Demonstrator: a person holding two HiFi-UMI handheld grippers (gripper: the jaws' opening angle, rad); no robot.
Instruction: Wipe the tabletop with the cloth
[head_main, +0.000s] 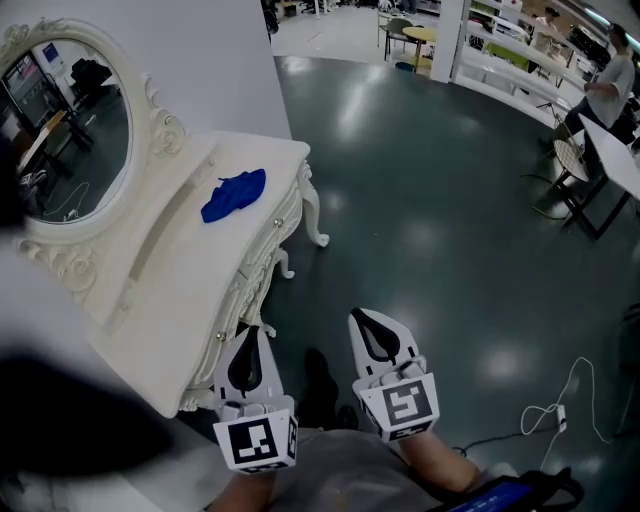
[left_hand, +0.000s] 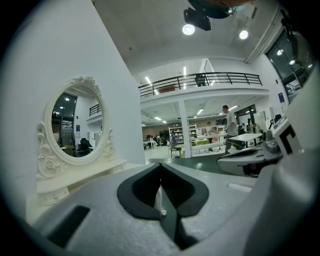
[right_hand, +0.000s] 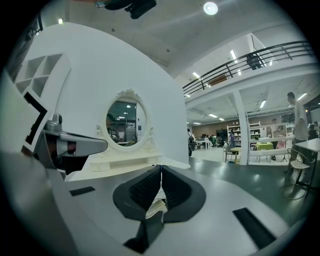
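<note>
Nearest, at lower centre of the head view, are the left tool (head_main: 250, 340) and the right tool (head_main: 372, 328). Both are clenched, jaws meeting at the tips, nothing gripped. The right one is over the dark floor (head_main: 450, 230); the left sits beside the tabletop (head_main: 190, 260) edge. The blue cloth (head_main: 234, 194) lies crumpled on the white tabletop at upper left, in front of the oval mirror (head_main: 70, 130), well apart from both tools.

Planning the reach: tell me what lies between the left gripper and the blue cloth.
Head view: only bare white tabletop separates the left gripper from the blue cloth.
</note>
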